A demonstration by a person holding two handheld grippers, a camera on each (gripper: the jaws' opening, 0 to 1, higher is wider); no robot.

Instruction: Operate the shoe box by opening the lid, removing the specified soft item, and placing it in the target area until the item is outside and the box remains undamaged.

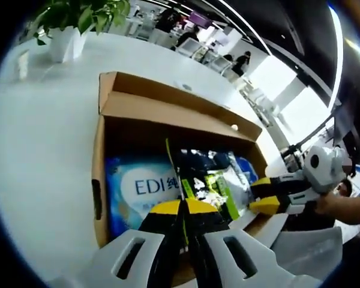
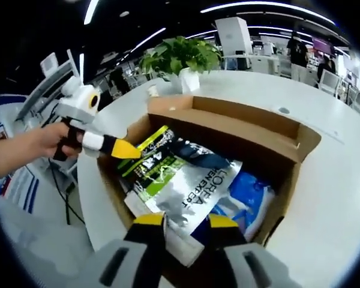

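Note:
An open cardboard shoe box stands on a white table, its lid folded back. Inside lie a silver, black and green soft pouch and a blue tissue pack. My left gripper is shut on the pouch's edge, which rises edge-on from its yellow tips; in the right gripper view the left gripper pinches the green corner. My right gripper is open, its jaws either side of the pouch's near end, which tilts over the box wall.
A potted plant stands on the white table beyond the box. A person's hand holds each gripper. Chairs, desks and people fill the office behind.

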